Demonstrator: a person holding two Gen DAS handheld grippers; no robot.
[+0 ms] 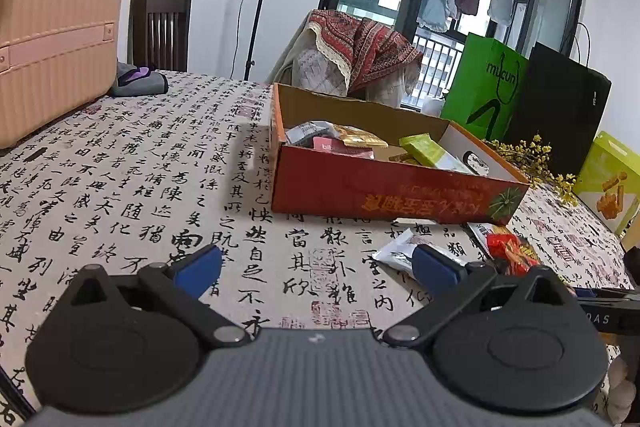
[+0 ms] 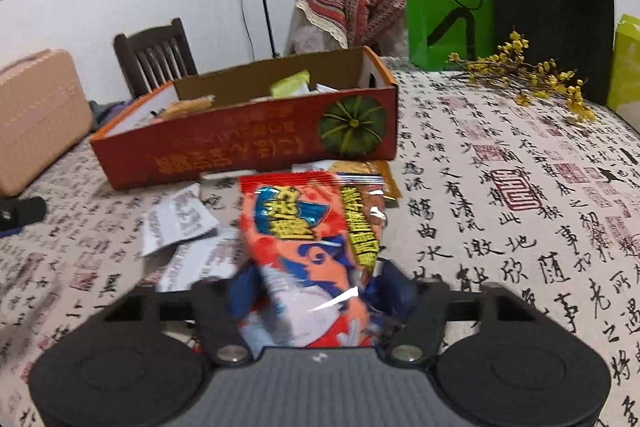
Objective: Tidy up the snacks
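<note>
R gripper [image 2: 316, 291]: jaws clamped on orange snack packet [image 2: 304, 247], upright btwn them, near red box [image 2: 248, 143]. L gripper [image 1: 316, 267]: jaws wide apart, nothing held, above tabletop [image 1: 120, 187].

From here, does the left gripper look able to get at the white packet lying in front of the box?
Probably yes: the left gripper is open and empty, and the white packet lies flat on the tablecloth beside its right fingertip, nothing between.

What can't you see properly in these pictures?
- Right wrist view: the red snack packet hides the right gripper fingertips.
- Both views: the red box front wall hides much of its contents.
- Left wrist view: one blue finger covers part of the white packet.
</note>
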